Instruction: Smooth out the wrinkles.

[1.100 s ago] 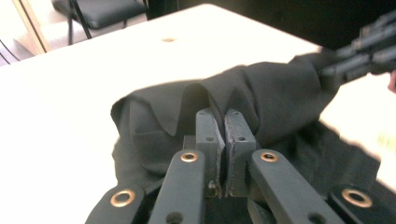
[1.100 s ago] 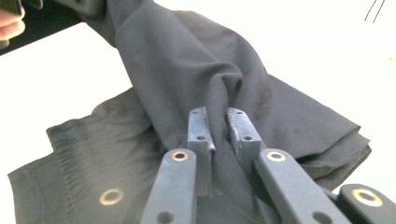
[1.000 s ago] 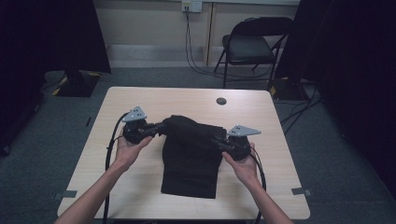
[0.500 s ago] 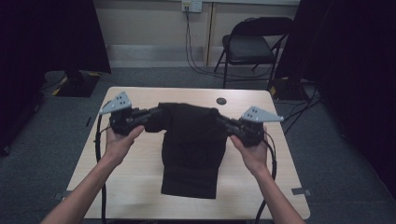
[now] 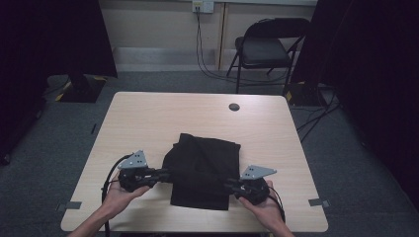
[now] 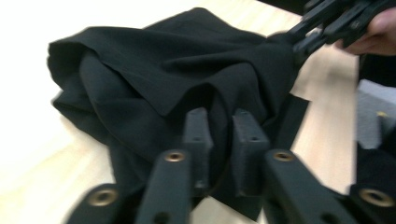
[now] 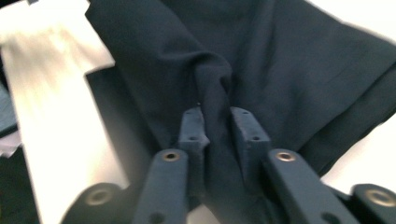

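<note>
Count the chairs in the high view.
1. A black folding chair stands on the floor beyond the table's far right corner, near the back wall. The dark areas at both sides of that view could hide more.

- Table (image 5: pixel 148 118): light wood-grain top, rectangular with rounded corners, standing on grey carpet.
- Black cloth (image 5: pixel 202 165): folded and rumpled, lying on the near half of the table, about midway between its left and right edges.
- Round dark cap (image 5: pixel 234 106): set in the tabletop near the far edge, well apart from the cloth.
</note>
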Tool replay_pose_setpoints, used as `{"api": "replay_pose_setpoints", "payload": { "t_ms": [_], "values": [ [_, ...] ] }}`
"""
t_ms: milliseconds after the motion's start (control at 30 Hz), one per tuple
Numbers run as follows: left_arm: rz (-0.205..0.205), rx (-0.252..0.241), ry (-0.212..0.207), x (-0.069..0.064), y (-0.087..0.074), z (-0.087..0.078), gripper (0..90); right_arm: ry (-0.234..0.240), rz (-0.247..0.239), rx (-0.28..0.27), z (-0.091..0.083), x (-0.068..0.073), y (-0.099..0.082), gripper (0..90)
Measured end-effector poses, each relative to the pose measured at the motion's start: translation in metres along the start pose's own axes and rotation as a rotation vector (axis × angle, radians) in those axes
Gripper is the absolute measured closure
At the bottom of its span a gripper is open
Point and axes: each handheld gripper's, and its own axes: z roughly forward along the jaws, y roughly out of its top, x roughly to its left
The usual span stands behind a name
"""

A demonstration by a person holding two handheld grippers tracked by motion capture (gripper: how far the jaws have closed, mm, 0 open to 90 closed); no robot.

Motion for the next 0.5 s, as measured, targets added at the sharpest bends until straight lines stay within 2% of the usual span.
{"api": "replay_pose_setpoints", "payload": {
  "t_ms": [100,167,200,267,333,367,433,500],
  "values": [
    [-0.006,-0.045,-0.013,-0.002,0.004,-0.008,64.6,0.009,0.004,-0.008,-0.006,0.005,-0.002,57.6],
    [0.002,-0.069,0.003,-0.002,0.007,-0.013,61.2,0.001,0.01,-0.022,-0.013,0.008,-0.001,53.2],
    [0.0,-0.075,-0.002,-0.002,0.009,-0.013,60.1,0.009,0.014,-0.029,-0.016,0.009,-0.001,51.4],
    [0.005,-0.062,0.015,-0.002,0.011,-0.01,58.8,0.013,0.021,-0.055,-0.022,0.012,0.002,47.3],
    [0.008,-0.01,0.0,-0.004,0.012,0.004,59.3,0.021,0.01,-0.065,-0.023,0.015,0.006,47.7],
    [0.007,0.034,-0.005,-0.005,0.012,0.014,59.3,0.021,0.008,-0.065,-0.02,0.016,0.008,51.0],
    [0.029,0.123,0.012,-0.006,0.007,0.038,59.6,0.043,-0.013,-0.053,-0.008,0.015,0.014,61.1],
    [0.027,0.18,0.004,-0.005,-0.001,0.056,57.6,0.036,-0.03,-0.036,0.007,0.011,0.019,65.2]
  ]
}}
